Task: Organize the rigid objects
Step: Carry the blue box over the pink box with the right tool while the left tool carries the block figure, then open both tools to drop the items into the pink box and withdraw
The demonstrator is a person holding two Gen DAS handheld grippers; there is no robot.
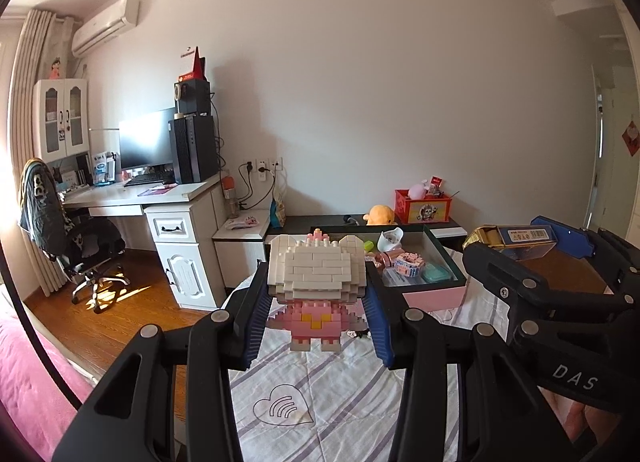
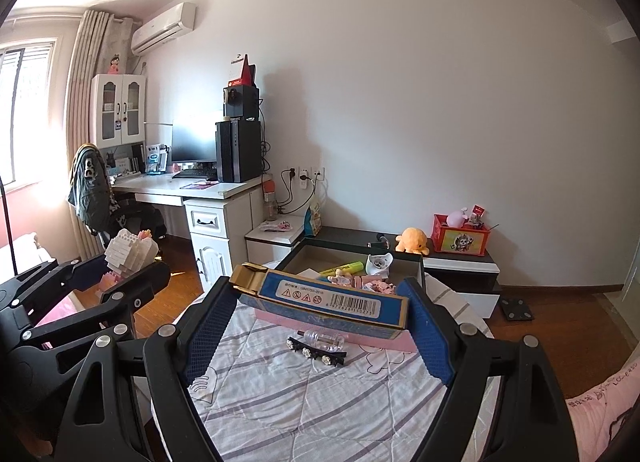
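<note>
black linkages and blue pads fill the foreground of both wrist views, each claw clamped on a toy above a striped bedsheet [image 1: 320,390]. between the pads of the left gripper [image 1: 318,316] a brick-built figure [image 1: 316,286], white-headed with a pink body, is gripped by its sides and carried upright, clear of the sheet. across the right gripper [image 2: 320,314] a long blue carton [image 2: 332,300] with a gold end and a barcode is pinched end to end, lying crosswise and slightly tilted, also off the bed.

sorting appears to be partly done: a pink-sided storage box [image 2: 416,262] just beyond both claws is already seen to hold a yellow marker, a white cup-like piece and small pink items. two loads are judged to be on their way to it. left on the sheet, near the box's front wall, are a black hair clip [image 2: 318,352] set with stones and a small clear bottle [image 2: 326,340], so more trips look needed.

both tools are held side by side, aimed slightly downward toward the box, the left one visible at the edge of the right view.
</note>
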